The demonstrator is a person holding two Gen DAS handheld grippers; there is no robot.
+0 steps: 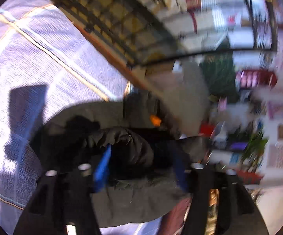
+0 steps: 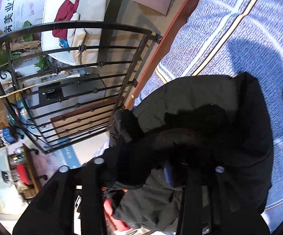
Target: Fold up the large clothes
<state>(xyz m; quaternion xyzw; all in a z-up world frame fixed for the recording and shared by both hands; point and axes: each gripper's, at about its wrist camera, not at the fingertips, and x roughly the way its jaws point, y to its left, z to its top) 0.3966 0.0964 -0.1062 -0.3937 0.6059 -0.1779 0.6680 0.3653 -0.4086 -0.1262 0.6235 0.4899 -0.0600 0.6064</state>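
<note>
Dark olive-grey jacket, lavender striped bedspread

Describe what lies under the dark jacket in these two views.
The dark jacket lies on a blue striped bedspread. Whatever is beneath its bunched middle is covered.

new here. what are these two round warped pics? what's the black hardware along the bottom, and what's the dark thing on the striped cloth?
No robot arm: a person carries a two-finger claw in each hand, with a fisheye camera on each looking along its fingers, hence the round warp. One picture is from the left claw, the other from the right claw; the black hardware is their fingers. The surface is a bed with a blue-striped sheet and a black metal rail at its end. On it lies a dark jacket, bunched. Its fabric sits between both pairs of fingers, but neither claw is visibly pressing on it. The left view is motion-blurred.
</note>
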